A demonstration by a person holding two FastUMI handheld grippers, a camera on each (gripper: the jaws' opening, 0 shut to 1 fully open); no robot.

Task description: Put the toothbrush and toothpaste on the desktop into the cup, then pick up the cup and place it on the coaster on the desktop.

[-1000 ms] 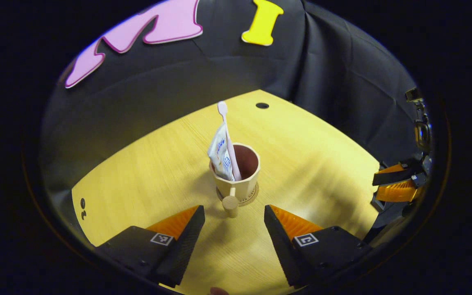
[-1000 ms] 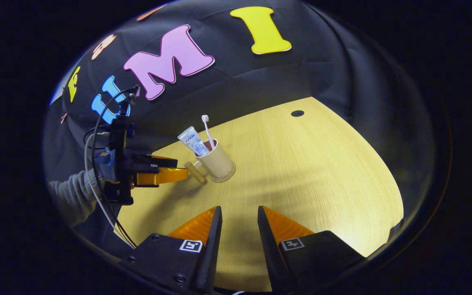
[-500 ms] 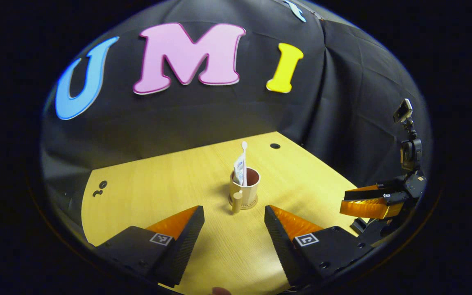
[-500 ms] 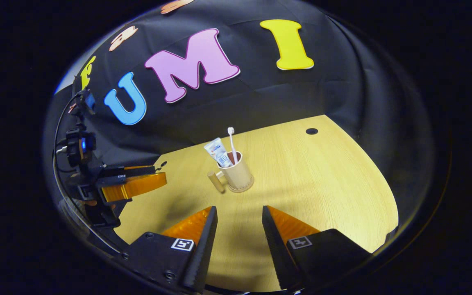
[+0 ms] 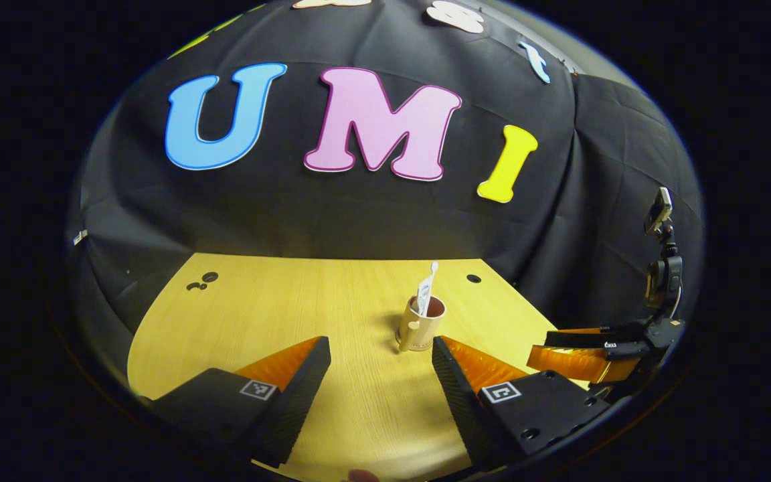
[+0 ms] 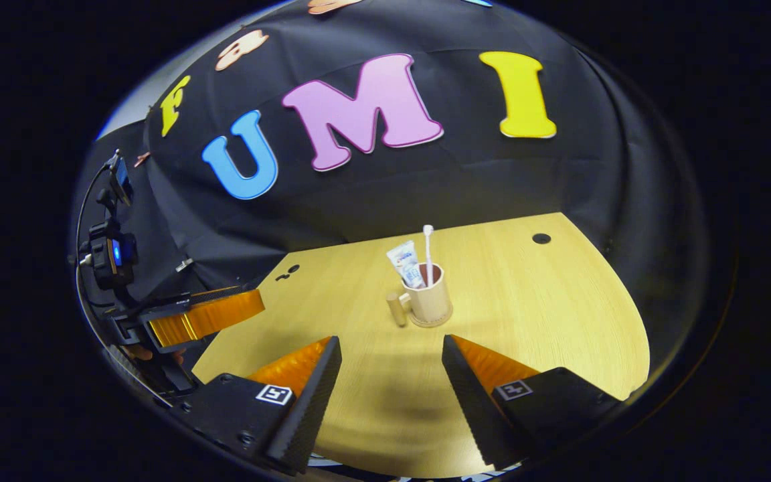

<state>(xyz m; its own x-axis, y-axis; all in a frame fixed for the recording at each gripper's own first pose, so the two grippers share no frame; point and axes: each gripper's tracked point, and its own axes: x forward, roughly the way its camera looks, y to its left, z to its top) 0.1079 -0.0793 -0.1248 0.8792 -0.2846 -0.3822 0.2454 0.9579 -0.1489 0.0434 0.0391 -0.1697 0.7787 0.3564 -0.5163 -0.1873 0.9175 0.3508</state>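
The tan ridged cup with a stubby wooden handle (image 6: pixel 429 302) stands upright on the round wooden coaster (image 6: pixel 431 322), out on the pale wood worktop (image 6: pixel 546 314) well away from its near edge. The white toothbrush (image 6: pixel 427 253) and the white toothpaste tube (image 6: pixel 407 264) stand inside the cup, with the tube to the left of the brush in the right gripper view. A small round hole (image 6: pixel 541 238) sits near the far right corner of the worktop. The left tool (image 5: pixel 380 381) and the right tool (image 6: pixel 391 383) are at the near edge, well apart from the cup.
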